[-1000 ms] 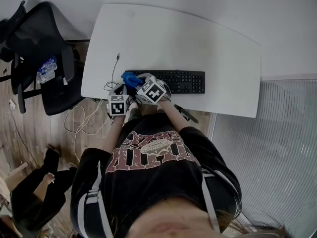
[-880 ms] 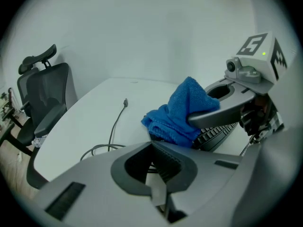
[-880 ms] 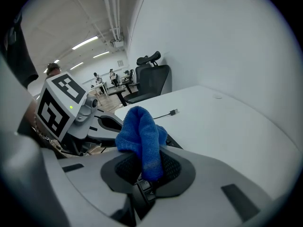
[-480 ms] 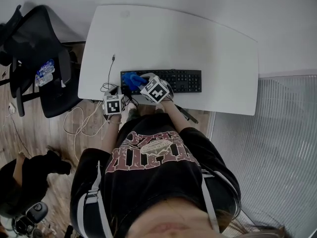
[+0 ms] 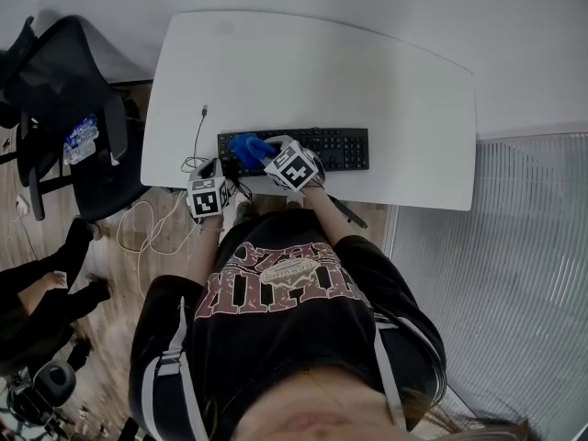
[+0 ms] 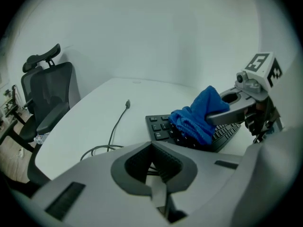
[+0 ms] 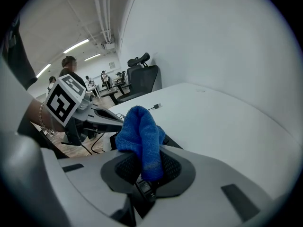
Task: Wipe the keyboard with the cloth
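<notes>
The right gripper [image 7: 147, 167] is out over the left end of the keyboard [image 5: 322, 148], the person's right forearm angled forward and inward from the body, marker cube tilted up toward the head camera. Its jaws are clamped on the blue cloth [image 7: 141, 131]. A fold of it is pinched right between the pads, and the rest bunches up and over in front of them. From the left gripper view, that bundle hangs down and rests on the keys at the keyboard's left end, with the right gripper's jaws just above it.

The left gripper [image 6: 151, 150] sits back at the near edge of the white surface [image 5: 367, 81], just left of the keyboard, with the left forearm tucked close to the torso. Its jaws are together, pads meeting in the middle with nothing between them. They point across the surface toward the cloth but stay apart from it.

A thin grey cable [image 6: 118, 122] runs up the surface left of the keyboard, its plug end lying loose, and it loops near the edge just ahead of the left gripper's jaws. The keyboard lies parallel to the near edge, close to it. A black office chair [image 6: 47, 98] stands off the left side of the surface.
</notes>
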Action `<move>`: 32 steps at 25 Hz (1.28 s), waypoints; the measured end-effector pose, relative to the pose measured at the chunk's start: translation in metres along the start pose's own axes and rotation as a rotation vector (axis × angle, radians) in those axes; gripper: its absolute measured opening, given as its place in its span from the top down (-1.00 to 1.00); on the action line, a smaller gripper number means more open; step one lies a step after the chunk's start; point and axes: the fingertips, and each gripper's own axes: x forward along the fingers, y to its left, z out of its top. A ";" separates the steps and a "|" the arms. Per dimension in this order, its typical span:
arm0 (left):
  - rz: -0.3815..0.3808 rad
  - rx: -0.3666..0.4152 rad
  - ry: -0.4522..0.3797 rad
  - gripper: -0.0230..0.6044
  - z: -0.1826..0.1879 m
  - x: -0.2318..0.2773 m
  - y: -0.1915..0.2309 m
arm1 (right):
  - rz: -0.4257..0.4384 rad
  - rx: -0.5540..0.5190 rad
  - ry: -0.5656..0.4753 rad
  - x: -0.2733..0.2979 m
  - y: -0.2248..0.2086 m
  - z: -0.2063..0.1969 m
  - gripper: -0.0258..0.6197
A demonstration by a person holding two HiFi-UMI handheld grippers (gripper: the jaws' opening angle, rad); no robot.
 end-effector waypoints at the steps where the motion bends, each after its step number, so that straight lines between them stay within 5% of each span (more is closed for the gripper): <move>1: 0.000 -0.001 0.001 0.82 0.001 0.000 -0.001 | -0.002 0.002 0.002 -0.001 -0.001 -0.001 0.72; 32: 0.042 0.034 0.018 0.82 -0.001 0.002 -0.002 | -0.080 0.080 0.026 -0.052 -0.056 -0.051 0.72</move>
